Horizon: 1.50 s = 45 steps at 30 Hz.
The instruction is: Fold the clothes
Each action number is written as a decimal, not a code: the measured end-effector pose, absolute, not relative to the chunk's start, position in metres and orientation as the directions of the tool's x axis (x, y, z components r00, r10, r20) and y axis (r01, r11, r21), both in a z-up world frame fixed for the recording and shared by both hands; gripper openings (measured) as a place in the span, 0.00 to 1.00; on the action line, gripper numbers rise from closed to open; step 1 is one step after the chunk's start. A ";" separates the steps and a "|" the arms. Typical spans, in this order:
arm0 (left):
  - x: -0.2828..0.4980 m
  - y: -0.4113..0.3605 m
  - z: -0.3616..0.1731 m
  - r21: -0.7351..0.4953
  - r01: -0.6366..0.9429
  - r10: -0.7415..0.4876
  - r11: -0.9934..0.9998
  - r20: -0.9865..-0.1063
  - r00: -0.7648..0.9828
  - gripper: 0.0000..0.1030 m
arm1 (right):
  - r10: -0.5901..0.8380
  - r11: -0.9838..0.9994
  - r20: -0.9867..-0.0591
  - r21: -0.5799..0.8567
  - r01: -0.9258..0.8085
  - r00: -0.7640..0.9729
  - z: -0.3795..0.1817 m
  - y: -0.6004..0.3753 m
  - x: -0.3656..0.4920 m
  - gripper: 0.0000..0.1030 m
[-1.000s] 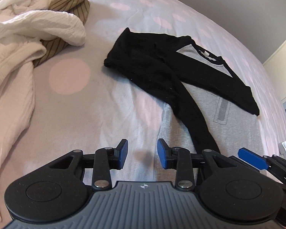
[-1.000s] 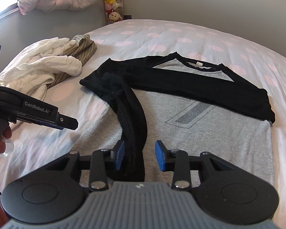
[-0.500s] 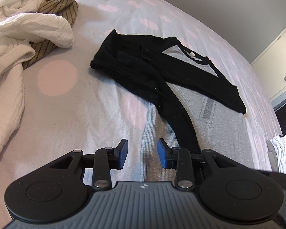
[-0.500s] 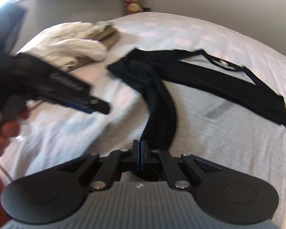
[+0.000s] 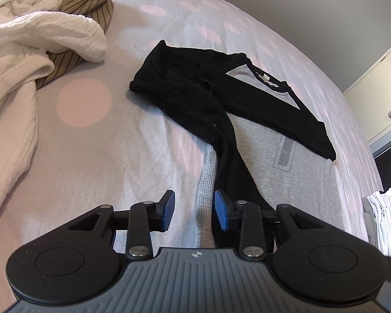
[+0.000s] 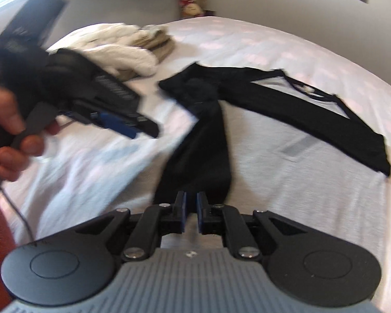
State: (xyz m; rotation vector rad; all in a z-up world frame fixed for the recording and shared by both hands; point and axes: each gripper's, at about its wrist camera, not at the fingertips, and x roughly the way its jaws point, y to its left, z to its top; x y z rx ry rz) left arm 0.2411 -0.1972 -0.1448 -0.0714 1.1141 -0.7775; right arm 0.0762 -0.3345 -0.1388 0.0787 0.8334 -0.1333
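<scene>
A grey shirt [image 5: 294, 172] with black sleeves lies flat on the bed, both sleeves folded across its front. My left gripper [image 5: 194, 210] is open just above the shirt's left hem edge, beside the end of the black sleeve [image 5: 229, 161]. In the right wrist view the shirt [image 6: 299, 182] lies ahead and the black sleeve [image 6: 203, 156] runs toward my right gripper [image 6: 191, 212], whose jaws stand a narrow gap apart with nothing between them. The left gripper [image 6: 122, 127] also shows there, held in a hand.
A pile of white and striped clothes [image 5: 39, 39] lies on the dotted bedsheet [image 5: 86, 135] at the far left. Folded white clothes [image 5: 385, 219] sit at the right edge. A wall runs behind the bed [image 6: 247, 0].
My right gripper shut near the black sleeve's end, then opened a narrow gap and pulled back. My left gripper moved right toward the shirt's hem and stayed open.
</scene>
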 end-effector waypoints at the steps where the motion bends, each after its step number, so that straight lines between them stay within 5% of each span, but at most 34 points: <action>1: 0.241 -0.197 -0.145 -0.421 0.526 -0.593 0.739 -0.777 0.211 0.30 | -0.104 0.982 -0.744 0.028 0.186 0.660 -0.140 -0.342 0.075 0.10; 4: 0.241 -0.197 -0.145 -0.420 0.526 -0.592 0.740 -0.778 0.211 0.30 | -0.116 0.958 -0.751 0.089 0.273 0.650 -0.144 -0.363 0.073 0.14; 7: 0.241 -0.197 -0.145 -0.420 0.522 -0.589 0.743 -0.780 0.210 0.30 | -0.088 0.942 -0.746 0.152 0.298 0.660 -0.151 -0.368 0.077 0.35; 9: 0.243 -0.196 -0.147 -0.420 0.517 -0.586 0.745 -0.783 0.209 0.30 | -0.079 0.939 -0.749 0.165 0.300 0.658 -0.156 -0.367 0.081 0.35; 12: 0.247 -0.194 -0.151 -0.427 0.500 -0.583 0.754 -0.786 0.207 0.30 | -0.068 0.940 -0.762 0.167 0.297 0.643 -0.167 -0.364 0.091 0.29; 15: 0.256 -0.189 -0.157 -0.439 0.465 -0.577 0.769 -0.789 0.209 0.30 | -0.068 0.945 -0.752 0.162 0.284 0.655 -0.168 -0.359 0.091 0.05; 30: 0.277 -0.187 -0.162 -0.444 0.417 -0.577 0.793 -0.768 0.279 0.30 | 0.016 0.987 -0.642 0.134 0.092 0.767 0.004 -0.379 0.172 0.05; 38: 0.279 -0.193 -0.166 -0.453 0.429 -0.588 0.782 -0.764 0.265 0.30 | -0.048 0.997 -0.582 0.017 0.071 0.812 0.101 -0.392 0.226 0.05; 45: 0.280 -0.193 -0.171 -0.460 0.426 -0.592 0.779 -0.763 0.259 0.30 | -0.123 0.992 -0.564 -0.062 0.107 0.817 0.133 -0.420 0.241 0.05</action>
